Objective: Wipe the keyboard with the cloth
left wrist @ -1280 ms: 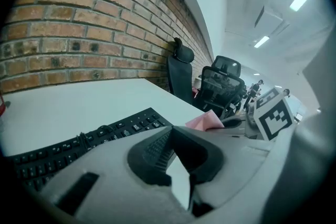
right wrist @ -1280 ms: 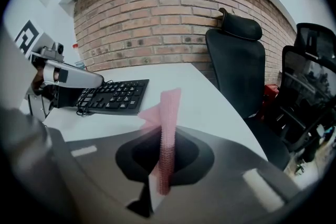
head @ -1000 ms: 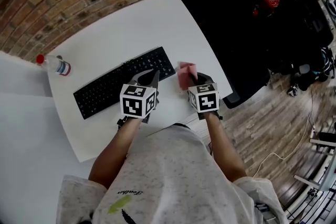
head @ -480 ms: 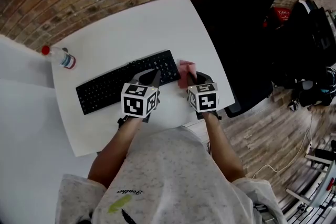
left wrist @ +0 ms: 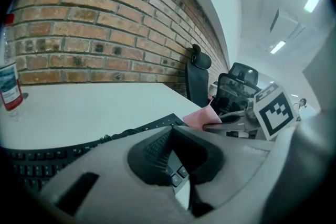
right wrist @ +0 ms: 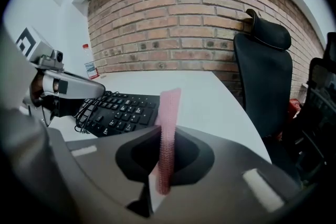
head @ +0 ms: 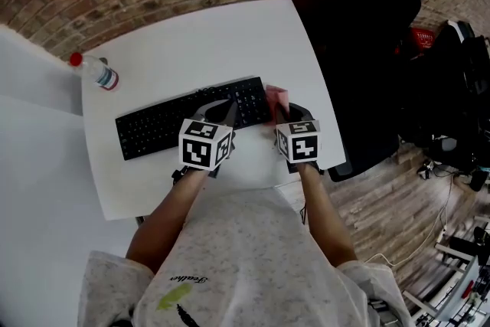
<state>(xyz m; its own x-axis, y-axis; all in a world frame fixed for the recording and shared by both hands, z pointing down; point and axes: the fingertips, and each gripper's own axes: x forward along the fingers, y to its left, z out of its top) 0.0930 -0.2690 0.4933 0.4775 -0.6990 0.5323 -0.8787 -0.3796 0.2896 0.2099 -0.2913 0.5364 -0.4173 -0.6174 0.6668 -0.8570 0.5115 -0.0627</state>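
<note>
The right gripper [head: 279, 112] has carried the pink cloth [head: 276, 97] forward since a second ago. Then the cloth hung clear of the black keyboard [head: 184, 121]; now it is at the keyboard's right end, by the number pad. The whole desk also sits higher in the head view than it did.

In the right gripper view the jaws are pinched on the cloth [right wrist: 169, 128], which stands upright between them as a narrow ribbed strip, its top edge above the jaw tips. The left gripper [head: 224, 111] hovers over the right half of the keyboard, just beside the other gripper. Its jaws look pressed together with nothing between them, and a few keys show through the gap behind the tips.

The keyboard lies aslant on the white table [head: 199, 42]. A clear bottle [head: 98, 73] with a red cap and a banded label lies at the table's far left corner, well apart from the keyboard; how full it is cannot be made out. A black office chair [head: 360, 27] stands beyond the table's right edge.
</note>
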